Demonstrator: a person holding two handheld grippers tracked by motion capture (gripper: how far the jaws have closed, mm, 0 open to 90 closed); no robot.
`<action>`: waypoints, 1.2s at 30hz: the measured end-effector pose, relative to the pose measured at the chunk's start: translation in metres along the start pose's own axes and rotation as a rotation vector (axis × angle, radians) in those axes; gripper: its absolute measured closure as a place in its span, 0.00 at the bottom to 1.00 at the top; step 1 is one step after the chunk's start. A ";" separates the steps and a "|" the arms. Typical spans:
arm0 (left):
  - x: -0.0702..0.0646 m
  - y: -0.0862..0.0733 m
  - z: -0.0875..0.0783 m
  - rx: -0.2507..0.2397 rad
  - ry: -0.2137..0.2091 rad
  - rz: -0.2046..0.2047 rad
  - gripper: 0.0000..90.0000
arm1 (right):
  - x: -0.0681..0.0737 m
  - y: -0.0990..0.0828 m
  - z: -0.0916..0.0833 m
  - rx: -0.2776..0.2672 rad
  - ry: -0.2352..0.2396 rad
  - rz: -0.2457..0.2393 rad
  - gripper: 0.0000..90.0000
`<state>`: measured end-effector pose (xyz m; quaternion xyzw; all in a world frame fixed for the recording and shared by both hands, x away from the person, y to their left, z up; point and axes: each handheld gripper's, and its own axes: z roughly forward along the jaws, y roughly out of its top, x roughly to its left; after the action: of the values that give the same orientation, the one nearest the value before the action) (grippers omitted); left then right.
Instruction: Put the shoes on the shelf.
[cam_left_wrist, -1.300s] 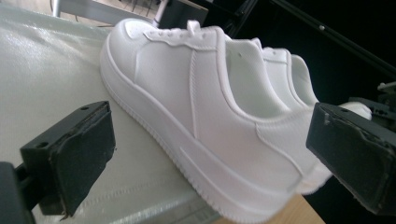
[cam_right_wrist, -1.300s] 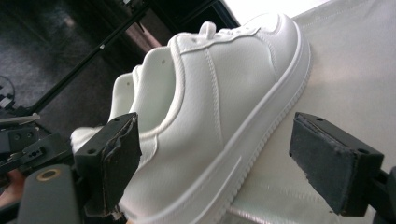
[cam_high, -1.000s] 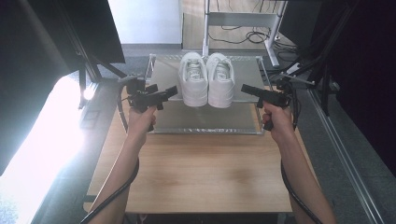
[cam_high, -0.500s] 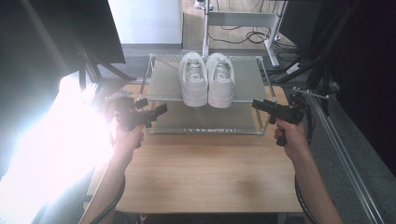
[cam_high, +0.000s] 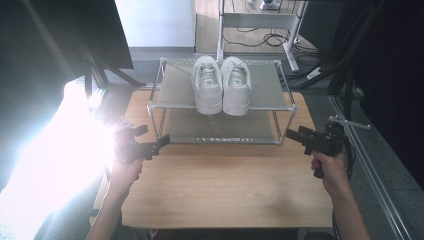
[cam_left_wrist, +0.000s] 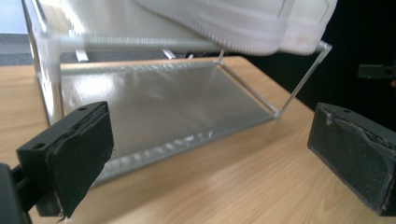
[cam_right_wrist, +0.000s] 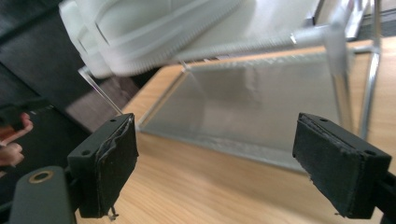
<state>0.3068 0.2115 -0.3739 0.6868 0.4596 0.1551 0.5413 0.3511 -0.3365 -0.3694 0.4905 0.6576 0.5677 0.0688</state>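
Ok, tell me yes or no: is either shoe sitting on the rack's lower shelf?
No: in the high view both white shoes stand side by side on the top shelf of the rack, and the lower shelf is bare.

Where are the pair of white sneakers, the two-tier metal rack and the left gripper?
Pair of white sneakers (cam_high: 221, 84): high view, inner edges.
Two-tier metal rack (cam_high: 175, 92): high view, bare top shelf.
Left gripper (cam_high: 163, 140): high view, between fingers.

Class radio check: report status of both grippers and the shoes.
Left gripper open, empty. Right gripper open, empty. White shoes paired on rack top shelf, untouched. Nothing between.
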 end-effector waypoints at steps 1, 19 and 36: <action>0.000 -0.004 -0.001 0.005 0.005 0.005 0.00 | -0.001 -0.004 -0.002 0.007 -0.010 -0.007 0.16; -0.004 -0.076 -0.002 0.080 0.092 0.025 0.00 | -0.002 -0.080 -0.005 0.098 -0.124 -0.105 0.13; -0.024 -0.124 0.029 0.271 0.174 0.145 0.00 | 0.013 -0.133 0.034 0.296 -0.239 -0.281 0.07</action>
<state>0.2576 0.1741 -0.4876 0.7688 0.4708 0.1891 0.3892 0.2910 -0.2874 -0.4831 0.4626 0.7828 0.3877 0.1516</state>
